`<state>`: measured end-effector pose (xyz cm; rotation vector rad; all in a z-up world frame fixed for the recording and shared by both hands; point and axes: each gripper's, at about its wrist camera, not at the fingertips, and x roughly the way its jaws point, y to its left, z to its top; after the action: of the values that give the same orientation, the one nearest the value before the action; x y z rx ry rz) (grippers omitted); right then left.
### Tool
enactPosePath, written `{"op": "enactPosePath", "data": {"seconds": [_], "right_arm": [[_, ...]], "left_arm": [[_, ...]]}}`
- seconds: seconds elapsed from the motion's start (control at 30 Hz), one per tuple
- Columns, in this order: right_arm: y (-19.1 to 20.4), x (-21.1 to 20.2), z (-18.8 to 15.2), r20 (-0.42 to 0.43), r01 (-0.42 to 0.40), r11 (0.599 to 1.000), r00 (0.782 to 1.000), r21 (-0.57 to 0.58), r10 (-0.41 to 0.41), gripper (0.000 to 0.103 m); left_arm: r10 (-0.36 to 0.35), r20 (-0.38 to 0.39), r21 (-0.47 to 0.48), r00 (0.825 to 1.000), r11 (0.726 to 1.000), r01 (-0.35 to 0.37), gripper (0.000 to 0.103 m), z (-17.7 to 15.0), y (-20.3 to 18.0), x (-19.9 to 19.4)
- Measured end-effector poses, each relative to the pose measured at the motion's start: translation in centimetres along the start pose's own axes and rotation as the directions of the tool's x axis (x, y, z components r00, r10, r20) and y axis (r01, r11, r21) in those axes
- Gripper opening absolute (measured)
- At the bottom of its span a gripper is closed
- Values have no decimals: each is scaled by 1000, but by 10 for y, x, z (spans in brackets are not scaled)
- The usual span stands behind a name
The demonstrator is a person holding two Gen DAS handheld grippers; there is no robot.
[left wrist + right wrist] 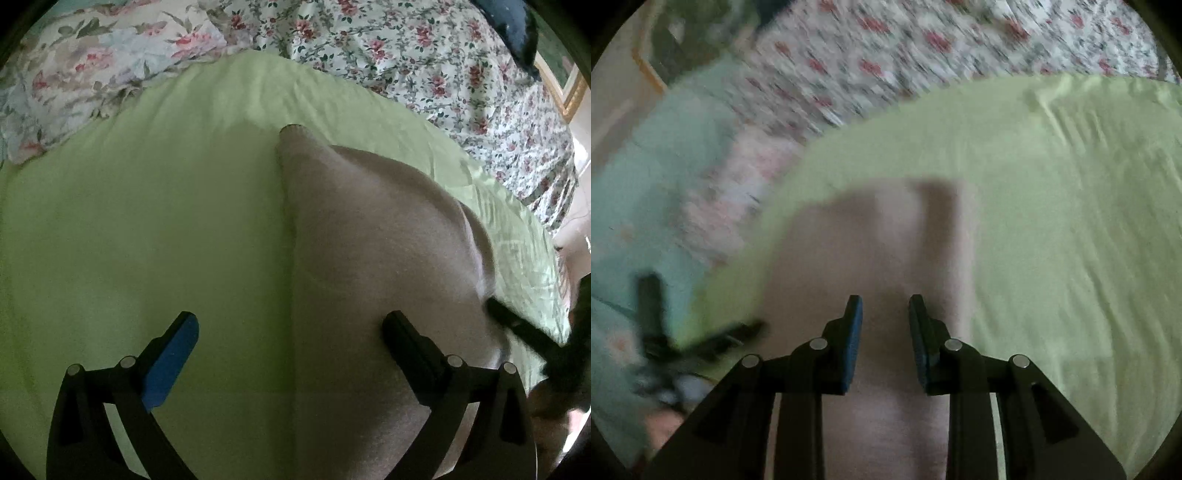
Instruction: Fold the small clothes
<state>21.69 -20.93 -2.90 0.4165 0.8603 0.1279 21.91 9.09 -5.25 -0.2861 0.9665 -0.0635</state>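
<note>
A pale pinkish-beige garment (pixel 376 251) lies on the green sheet (pixel 147 221), with one corner pointing toward the pillows. My left gripper (pixel 291 326) hovers open and wide over the garment's left edge: the blue-padded finger (pixel 173 354) is above the sheet and the other finger above the cloth. In the left wrist view, a black finger of my right gripper (pixel 517 326) sits at the garment's right edge. In the blurred right wrist view, the right gripper (pixel 885 308) stands over the garment (pixel 879 240) with a narrow gap between its pads and nothing pinched.
A floral quilt (pixel 424 48) and a floral pillow (pixel 74 66) border the sheet at the back. A gilt picture frame (pixel 569 92) and a dark blue object (pixel 517 26) are at the far right. Pale teal fabric (pixel 646 166) lies left of the sheet.
</note>
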Motion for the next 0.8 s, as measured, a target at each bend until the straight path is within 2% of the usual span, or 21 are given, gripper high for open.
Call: {"op": "enactPosePath", "data": {"seconds": [0.1,0.17,0.27,0.43,0.63,0.8], "right_arm": [[-14,9,-4,2,-11,999,1000,44,11,22],[-15,3,-2,4,-21,998,1000,67,21,23],[-2,-16,-4,21,9,999,1000,31,-10,26],[11,-49,-23,38,0,1000,999,9,0,26],[25,-70,-54,21,14,999,1000,-31,-13,33],[32,-85,-86,2,42,996,999,-75,-42,45]], "left_arm": [[18,4,18,1000,1000,-18,100,-1,-4,-5],[28,12,33,1000,999,-28,99,-4,-5,-13],[29,17,45,999,999,-29,99,-12,-6,-27],[25,30,112,999,993,-28,99,-38,-13,-56],[20,42,204,999,979,-29,99,-75,-26,-84],[25,29,254,999,967,-32,100,-108,-29,-100]]}}
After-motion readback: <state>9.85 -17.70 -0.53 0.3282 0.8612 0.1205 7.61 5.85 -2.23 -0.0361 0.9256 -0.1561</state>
